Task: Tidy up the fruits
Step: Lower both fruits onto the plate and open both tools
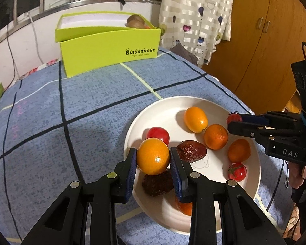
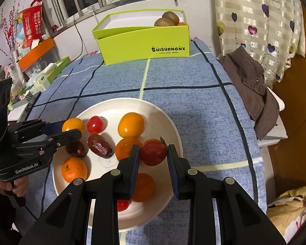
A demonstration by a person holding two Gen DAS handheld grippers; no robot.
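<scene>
A white plate (image 1: 163, 106) (image 2: 112, 106) on the blue checked tablecloth holds several small oranges, red dates and cherry tomatoes. My left gripper (image 1: 153, 153) (image 2: 71, 129) is shut on a round orange fruit (image 1: 153, 157) (image 2: 73, 124), lifted just above the plate's left side. My right gripper (image 2: 153, 155) (image 1: 233, 122) is shut on a red tomato (image 2: 153, 152) (image 1: 234, 118) over the plate's right side. At the far end of the table stands a lime-green box (image 1: 110, 47) (image 2: 144, 42) with kiwis (image 1: 135, 21) (image 2: 167, 20) inside.
A brown checked cloth (image 2: 251, 81) hangs over the table's right edge beside a heart-print curtain (image 2: 255, 20). A wooden cupboard (image 1: 265, 40) stands to the right. Boxes and packets (image 2: 36, 61) crowd the left side. A hand (image 2: 18, 185) grips the left tool's handle.
</scene>
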